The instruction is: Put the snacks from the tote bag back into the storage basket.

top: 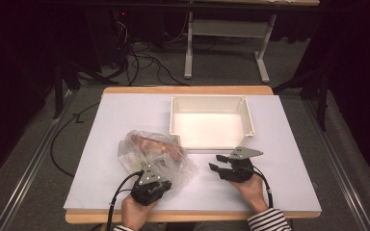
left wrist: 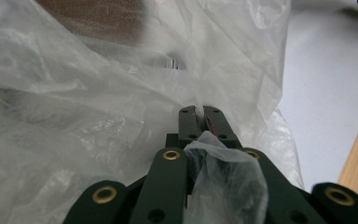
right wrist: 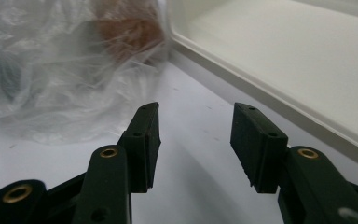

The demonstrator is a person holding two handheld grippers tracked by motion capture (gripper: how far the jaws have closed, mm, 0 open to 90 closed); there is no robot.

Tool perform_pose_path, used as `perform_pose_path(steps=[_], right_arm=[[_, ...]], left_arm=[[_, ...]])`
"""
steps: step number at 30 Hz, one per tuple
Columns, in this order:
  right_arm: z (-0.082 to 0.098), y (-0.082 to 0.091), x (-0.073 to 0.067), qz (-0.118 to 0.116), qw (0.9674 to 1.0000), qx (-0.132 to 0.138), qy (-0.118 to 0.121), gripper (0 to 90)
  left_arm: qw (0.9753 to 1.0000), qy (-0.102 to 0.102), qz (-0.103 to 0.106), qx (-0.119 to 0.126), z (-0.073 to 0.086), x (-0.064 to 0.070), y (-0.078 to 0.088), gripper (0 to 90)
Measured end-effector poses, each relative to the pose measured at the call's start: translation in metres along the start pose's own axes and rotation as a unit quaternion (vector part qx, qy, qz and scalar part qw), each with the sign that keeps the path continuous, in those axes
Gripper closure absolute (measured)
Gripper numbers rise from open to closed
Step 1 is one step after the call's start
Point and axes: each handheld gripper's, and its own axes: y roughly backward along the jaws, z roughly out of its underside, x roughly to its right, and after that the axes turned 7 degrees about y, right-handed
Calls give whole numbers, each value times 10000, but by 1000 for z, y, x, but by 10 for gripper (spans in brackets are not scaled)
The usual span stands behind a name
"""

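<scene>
A crumpled clear plastic bag [top: 149, 154] lies on the white table top, left of centre, with something brownish-pink [top: 151, 143] inside. My left gripper [top: 150, 167] is at the bag's near edge. In the left gripper view its jaws [left wrist: 200, 112] are shut on a fold of the bag's film [left wrist: 74, 102], and a twist of film bunches up behind them. My right gripper [top: 217, 162] hovers to the right of the bag, pointing left at it. It stands open with nothing between its fingers [right wrist: 196, 114]. The bag [right wrist: 42, 84] and its brown contents [right wrist: 128, 28] lie ahead of it.
A white rectangular tray [top: 212, 97] stands empty at the back centre of the table, its near wall [right wrist: 261, 98] close to my right gripper. The white board [top: 279, 183] has bare room at right and front. Cables and a desk frame [top: 226, 29] lie on the floor beyond.
</scene>
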Motion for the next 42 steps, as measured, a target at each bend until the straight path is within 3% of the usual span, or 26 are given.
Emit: perform_pose_path(steps=[10, 14, 15, 17, 18, 19, 22, 27, 29, 33, 42], right_arm=[[-13, -27, -17, -470, 9985, -255, 86, 542], [-15, -40, -22, -518, 9975, -439, 195, 616], [-15, -46, -23, -560, 9968, -540, 183, 679], [-15, -47, -23, -619, 9966, -527, 164, 705], [-15, -48, -23, -642, 9965, -515, 129, 786], [-15, -48, -23, -642, 9965, -515, 129, 786], [-15, -46, -22, -665, 9967, -452, 117, 899], [-15, -42, -20, -597, 9969, -493, 106, 900], [-14, -39, -19, -577, 9971, -494, 99, 900], [-12, -33, -17, -531, 9973, -487, 115, 900], [0, -15, -6, -421, 9980, -464, 81, 900]], left_arm=[[10000, -10, -16, 29, 1, 3, -1, 870], [10000, 7, -25, 44, 1, 3, -1, 869], [10000, -11, -25, 34, 1, 4, -1, 869], [10000, -11, -17, 35, 1, 4, -1, 869], [10000, -10, -11, 54, 1, 5, -2, 869], [10000, -10, -11, 54, 1, 5, -2, 868], [10000, -9, 30, 56, 1, 6, -3, 868], [9999, -22, 113, 65, 0, 9, -3, 861], [9998, -117, 149, 9, -1, 11, -3, 846], [9995, -243, 181, -12, -3, 16, -2, 767], [9990, -408, -106, 167, -14, 30, 8, 562]])
